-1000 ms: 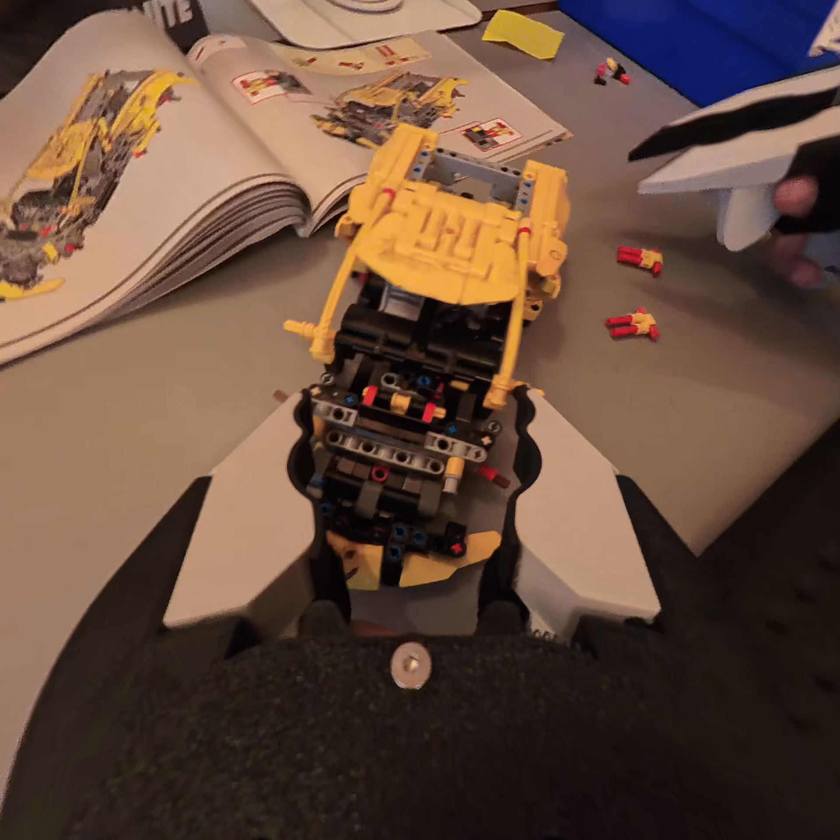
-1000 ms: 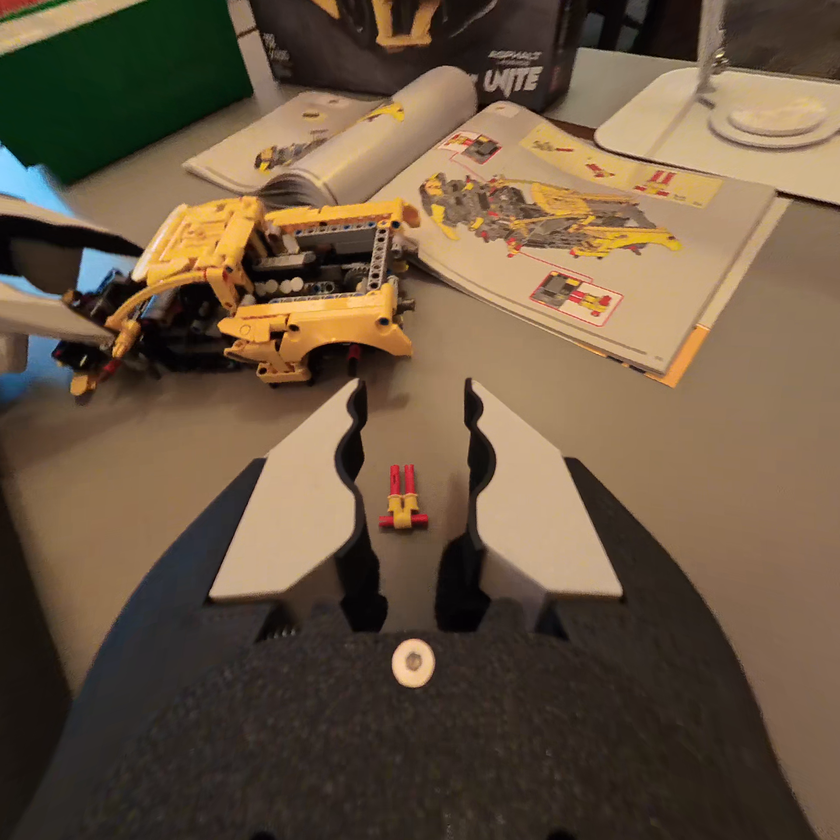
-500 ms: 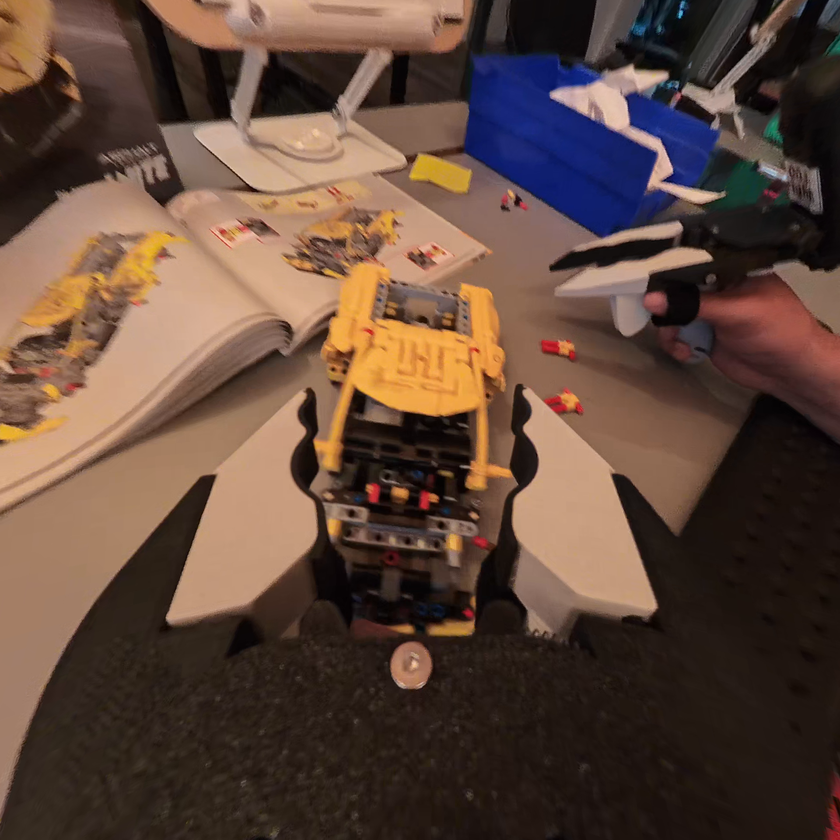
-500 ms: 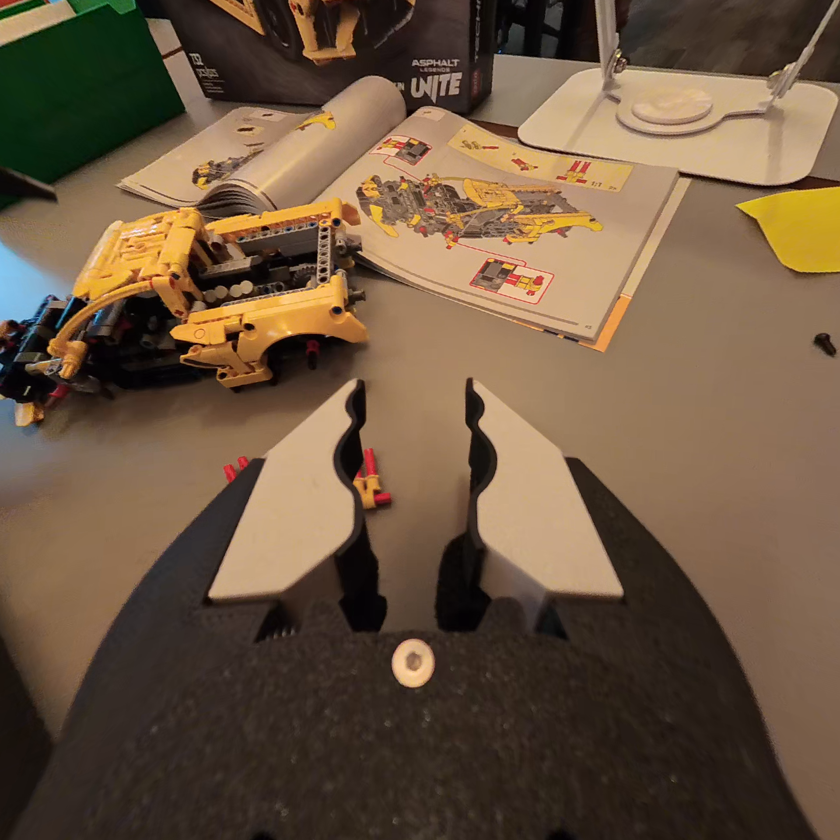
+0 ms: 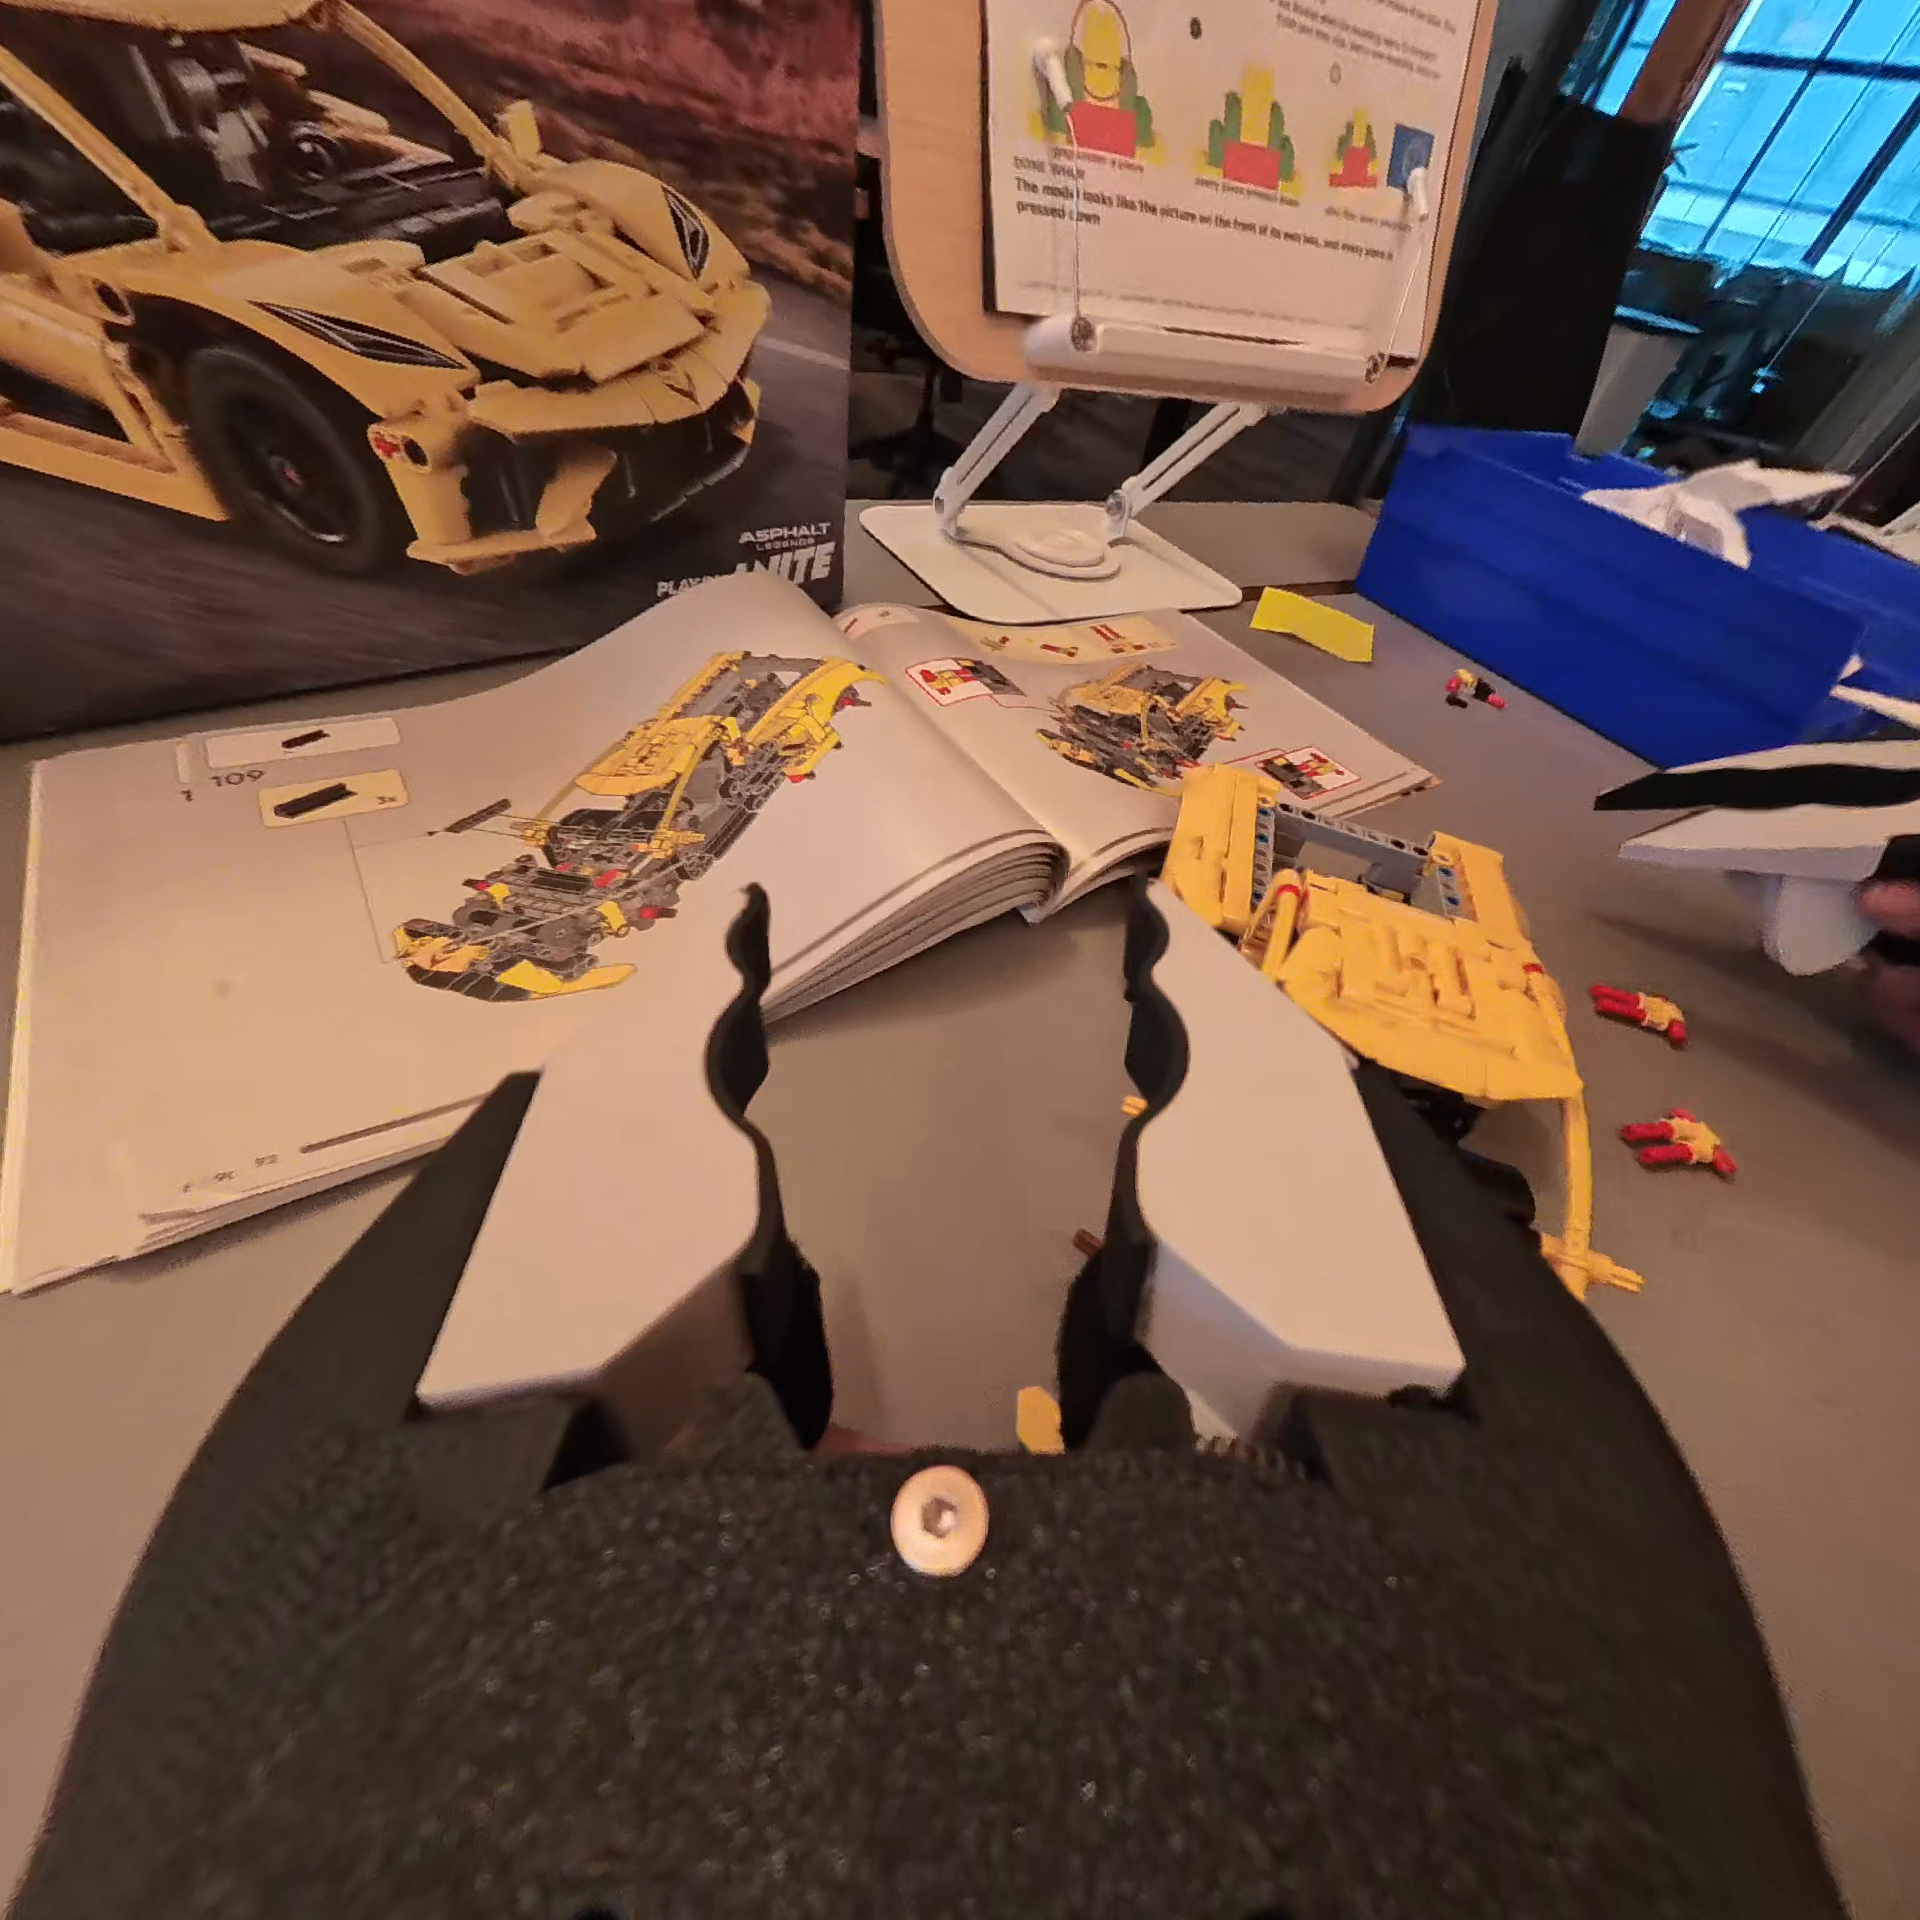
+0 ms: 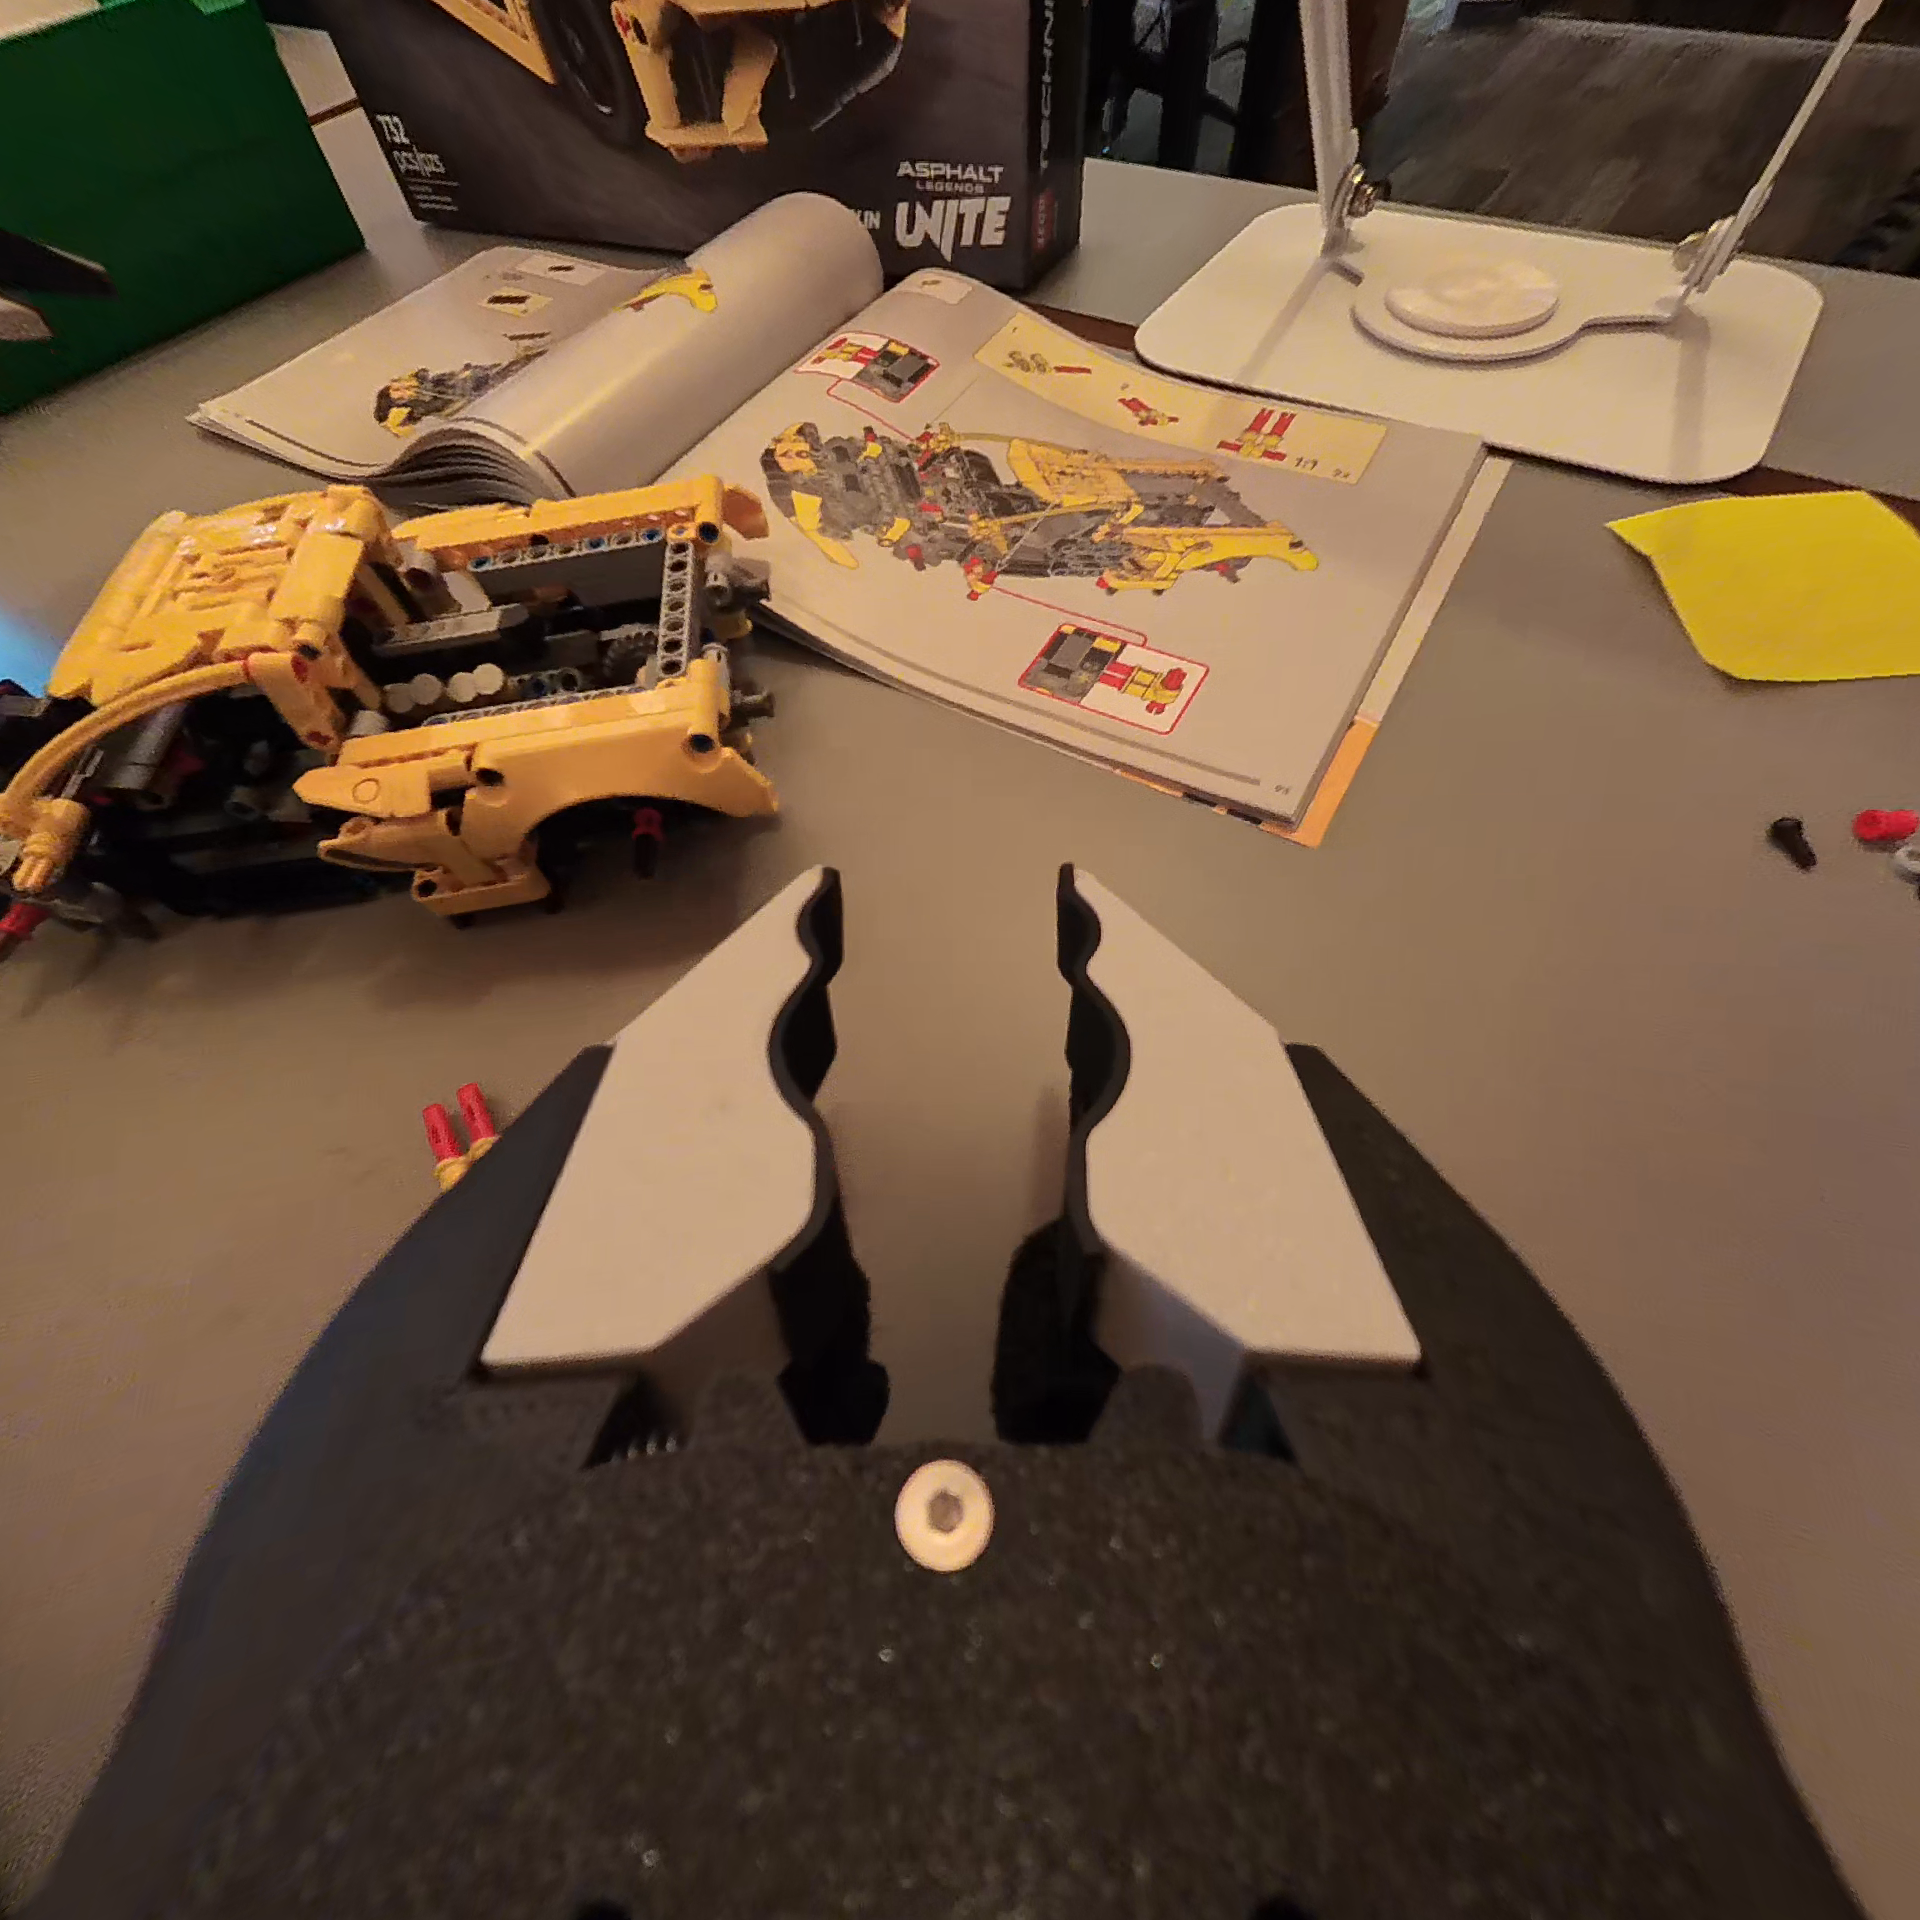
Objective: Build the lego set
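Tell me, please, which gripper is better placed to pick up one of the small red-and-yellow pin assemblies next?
Probably the right gripper: it is open and empty, with a red-and-yellow pin assembly just beside its left finger. The left gripper, also open, points at the instruction booklet, with the car model between it and those pieces.

We see white lettering on the dark set box, small print in the open instruction booklet, and seemingly blurred lines (black on white) on the sheet clipped to the white stand.
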Available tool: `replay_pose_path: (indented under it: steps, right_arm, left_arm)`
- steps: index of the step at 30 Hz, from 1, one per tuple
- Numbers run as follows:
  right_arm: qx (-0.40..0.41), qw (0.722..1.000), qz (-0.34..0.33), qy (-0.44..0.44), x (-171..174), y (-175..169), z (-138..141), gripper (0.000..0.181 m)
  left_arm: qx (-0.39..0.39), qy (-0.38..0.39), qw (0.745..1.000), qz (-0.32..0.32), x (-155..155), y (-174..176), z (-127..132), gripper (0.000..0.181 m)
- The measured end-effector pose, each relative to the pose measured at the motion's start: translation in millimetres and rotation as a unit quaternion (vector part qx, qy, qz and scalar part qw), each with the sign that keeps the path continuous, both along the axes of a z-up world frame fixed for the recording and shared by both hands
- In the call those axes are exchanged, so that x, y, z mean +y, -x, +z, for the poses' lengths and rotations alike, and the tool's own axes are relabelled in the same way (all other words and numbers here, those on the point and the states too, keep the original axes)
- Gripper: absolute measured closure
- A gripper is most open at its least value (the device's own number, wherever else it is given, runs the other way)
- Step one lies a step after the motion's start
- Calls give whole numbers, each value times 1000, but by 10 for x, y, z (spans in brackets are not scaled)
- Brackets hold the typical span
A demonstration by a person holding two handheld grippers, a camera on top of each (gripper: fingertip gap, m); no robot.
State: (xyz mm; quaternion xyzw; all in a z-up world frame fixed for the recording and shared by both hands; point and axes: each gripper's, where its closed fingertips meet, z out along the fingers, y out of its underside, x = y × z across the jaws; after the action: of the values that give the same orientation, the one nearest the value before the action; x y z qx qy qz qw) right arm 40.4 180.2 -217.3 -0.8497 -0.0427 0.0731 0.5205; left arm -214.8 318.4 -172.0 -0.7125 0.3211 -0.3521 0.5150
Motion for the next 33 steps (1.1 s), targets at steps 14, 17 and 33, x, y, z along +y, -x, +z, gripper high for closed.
replay_pose_path:
  steps: [14,17,33]
  right_arm:
    - [31,1000,2,-4,-20,-24,-16,147]
    - [22,1000,-6,-8,-34,-67,10,148]
    - [33,999,2,-2,-58,-28,6,150]
  left_arm:
    - [-26,79,996,-24,26,40,-170,116]
    - [-21,78,996,-34,-13,-1,-178,117]
    - [-8,93,995,-44,-36,-40,-258,120]
